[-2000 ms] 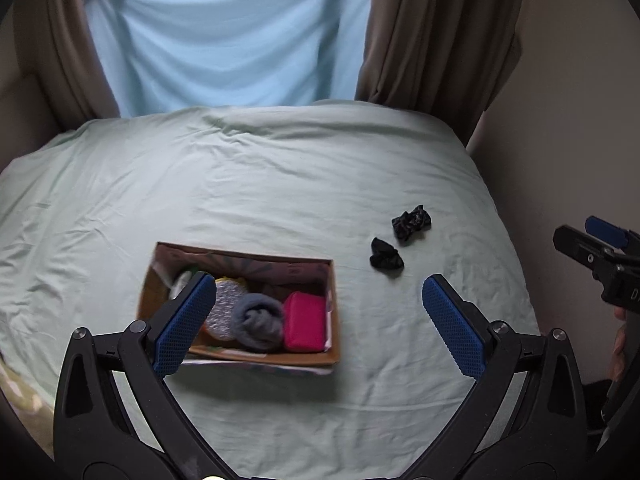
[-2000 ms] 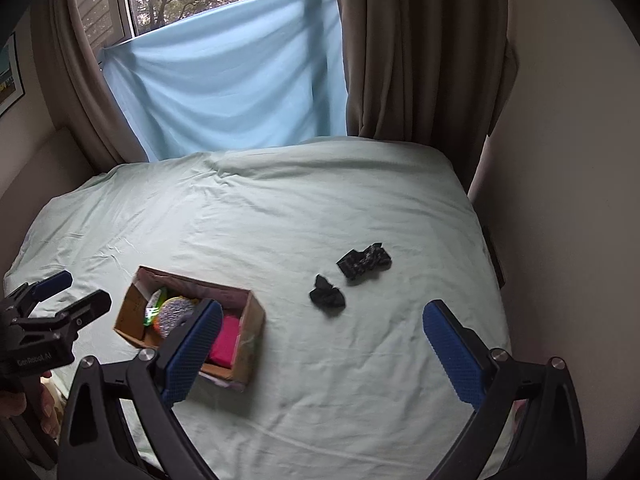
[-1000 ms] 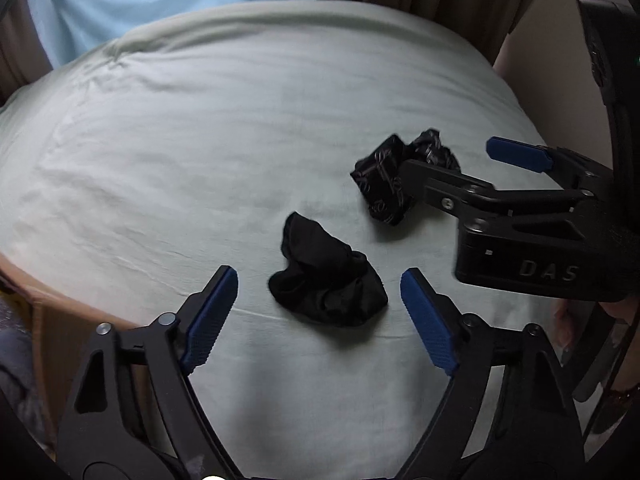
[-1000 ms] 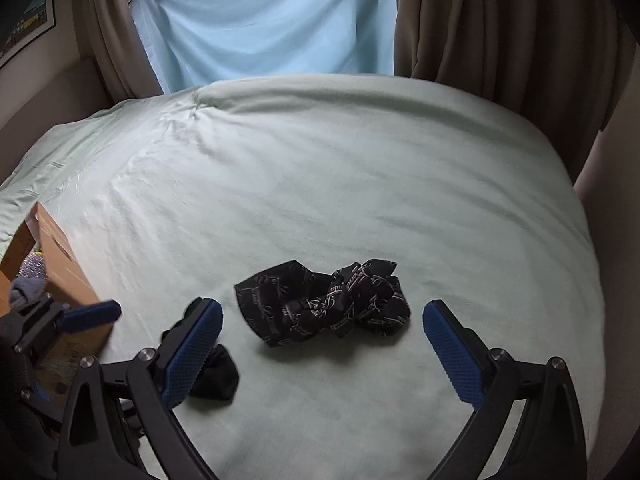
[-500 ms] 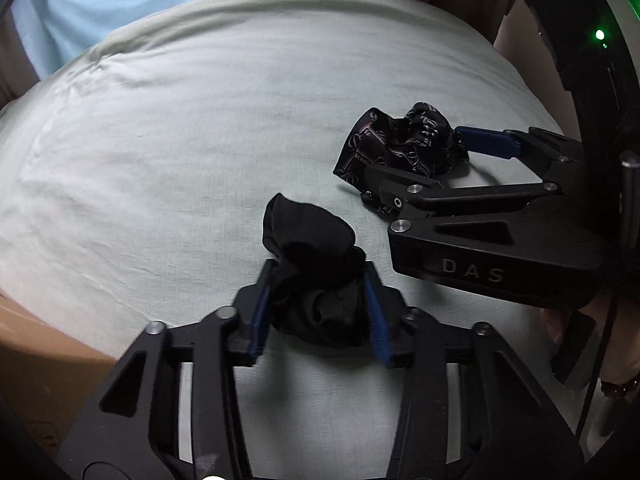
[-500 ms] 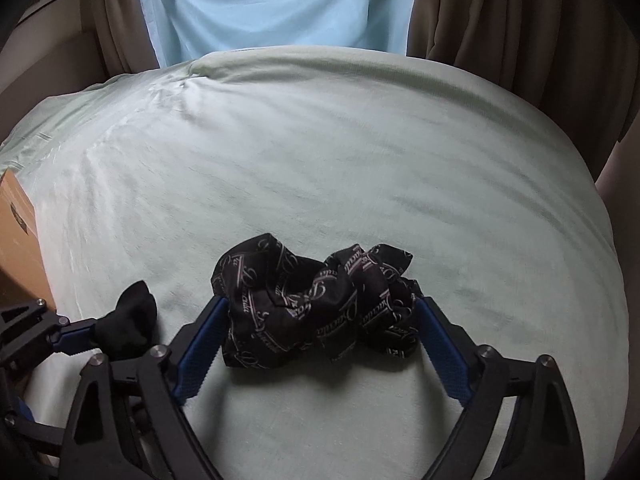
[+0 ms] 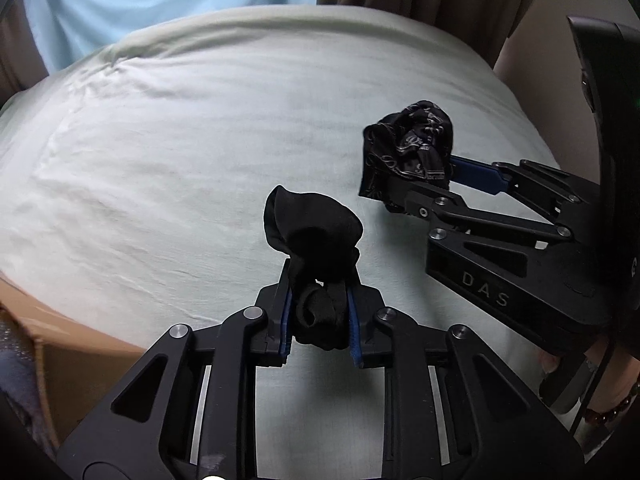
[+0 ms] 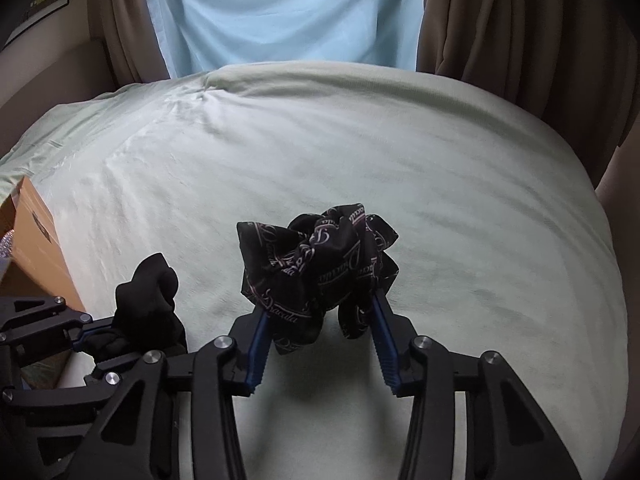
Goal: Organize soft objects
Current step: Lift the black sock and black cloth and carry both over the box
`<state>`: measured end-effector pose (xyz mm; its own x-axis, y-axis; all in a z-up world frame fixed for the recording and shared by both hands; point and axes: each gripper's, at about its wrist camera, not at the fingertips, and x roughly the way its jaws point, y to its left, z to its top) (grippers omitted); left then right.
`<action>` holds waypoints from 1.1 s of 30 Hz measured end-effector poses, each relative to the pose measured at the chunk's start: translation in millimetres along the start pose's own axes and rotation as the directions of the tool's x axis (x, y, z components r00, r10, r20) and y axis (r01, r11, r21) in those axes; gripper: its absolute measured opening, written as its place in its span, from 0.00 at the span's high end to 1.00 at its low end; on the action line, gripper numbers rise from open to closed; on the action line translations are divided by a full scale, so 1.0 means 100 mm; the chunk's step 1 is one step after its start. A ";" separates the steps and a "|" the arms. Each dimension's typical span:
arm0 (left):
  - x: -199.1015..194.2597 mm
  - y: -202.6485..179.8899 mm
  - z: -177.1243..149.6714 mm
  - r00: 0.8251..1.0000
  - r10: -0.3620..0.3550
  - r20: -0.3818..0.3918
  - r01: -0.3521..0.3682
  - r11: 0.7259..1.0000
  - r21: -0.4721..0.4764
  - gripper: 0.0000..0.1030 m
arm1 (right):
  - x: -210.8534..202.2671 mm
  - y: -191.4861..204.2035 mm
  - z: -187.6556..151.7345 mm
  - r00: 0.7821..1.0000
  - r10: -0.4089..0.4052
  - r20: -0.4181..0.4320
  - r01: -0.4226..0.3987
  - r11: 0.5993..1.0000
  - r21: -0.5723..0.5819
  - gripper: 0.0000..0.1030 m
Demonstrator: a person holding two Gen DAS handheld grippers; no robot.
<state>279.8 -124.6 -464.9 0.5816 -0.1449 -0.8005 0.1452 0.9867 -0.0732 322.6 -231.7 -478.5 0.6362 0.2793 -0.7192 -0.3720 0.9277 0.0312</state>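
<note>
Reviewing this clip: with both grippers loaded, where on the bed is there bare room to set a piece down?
The bed sheet is bare from the grippers to the curtains. It is crowded low left: the cardboard box sits beside the left gripper holding the plain black cloth, near the right gripper and patterned black cloth.

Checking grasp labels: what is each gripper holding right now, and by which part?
Left gripper pinches the plain black sock by its bunched lower end. Right gripper clamps the patterned black cloth around its bunched lower middle.

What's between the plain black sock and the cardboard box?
Only bare bedsheet between black sock and cardboard box, seen in the right wrist view.
</note>
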 end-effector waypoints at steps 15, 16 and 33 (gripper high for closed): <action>-1.73 0.20 0.36 0.994 -0.015 0.107 0.017 1.000 -0.016 0.82 | -1.57 0.33 0.35 0.997 -0.051 0.063 0.048 0.998 0.050 0.60; -1.87 0.24 0.38 0.994 -0.015 0.111 0.017 1.000 -0.015 0.82 | -1.71 0.39 0.39 0.996 -0.056 0.067 0.052 0.997 0.052 0.60; -3.35 1.44 0.43 0.993 0.021 0.118 -0.020 1.000 -0.008 0.82 | -3.14 1.88 0.87 0.989 -0.090 0.114 0.073 0.986 0.147 0.60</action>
<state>140.4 63.4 -181.3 0.6749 -0.1322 -0.7260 0.1275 0.9899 -0.0618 111.8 -123.0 -186.6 0.7404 0.2207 -0.6349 -0.2209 0.9720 0.0803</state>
